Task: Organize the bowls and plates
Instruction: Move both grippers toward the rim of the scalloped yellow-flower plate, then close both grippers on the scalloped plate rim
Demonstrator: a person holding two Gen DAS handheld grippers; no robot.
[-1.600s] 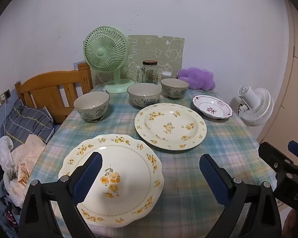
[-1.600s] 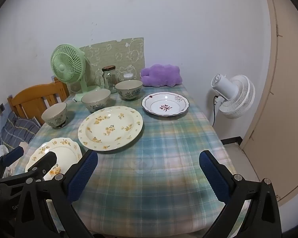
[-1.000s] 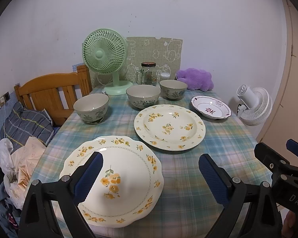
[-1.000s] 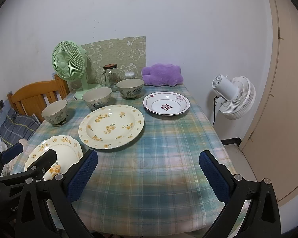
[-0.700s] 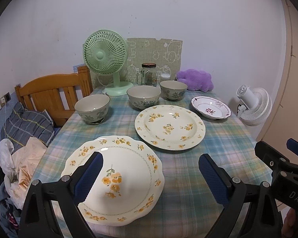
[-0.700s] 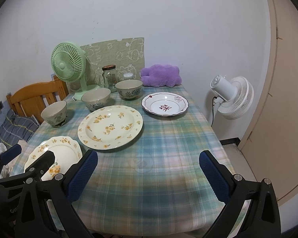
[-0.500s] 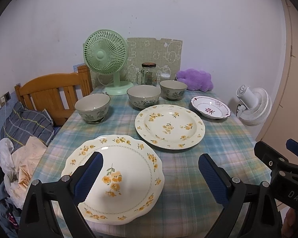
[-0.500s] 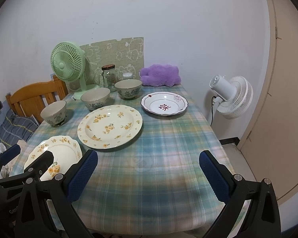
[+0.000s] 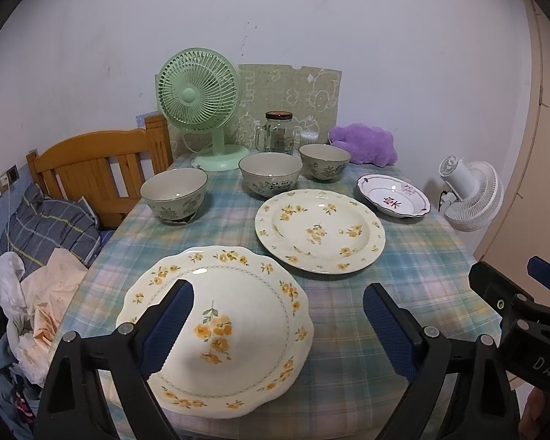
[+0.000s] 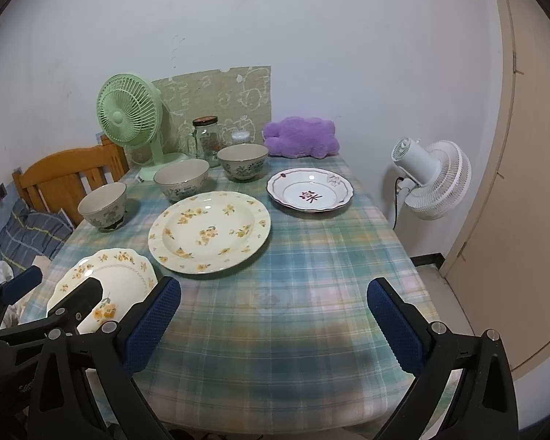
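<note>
Inventory, from my remote station.

Left tool (image 9: 277,310): jaws spread wide, nothing held; it hovers over the scalloped plate (image 9: 238,315) at the near left edge of the surface (image 10: 311,256).

Right tool (image 10: 273,306): jaws equally wide, empty, above bare cloth on the near right.

Plates: the scalloped plate nearest me; a round flowered plate (image 9: 319,231) mid-surface, near it but apart; a red-trimmed dish (image 9: 393,195) further right.

Bowls: three, in a loose row behind the plates: left bowl (image 9: 173,195), middle bowl (image 9: 270,173), far bowl (image 9: 324,161). None stacked, so I judge the sorting not yet begun.

Other: green fan (image 9: 198,91), glass jar (image 9: 278,132), purple cushion (image 9: 363,143), all at the back; a white fan (image 10: 431,178) off the right side.

Risks, as I judge them:
- The scalloped plate reaches the near edge of the surface; a push from the left tool instead of a clean pinch on its rim could slide it off.
- Glazed rims may slip between the pads if gripped too shallowly.
- Stacking bowls carelessly could chip them or knock the jar behind.

Not visible:
- The plate's near rim, cut off by the left tool's frame.
- The left bowl's foot, lost in shadow.
- The jar's contents.
</note>
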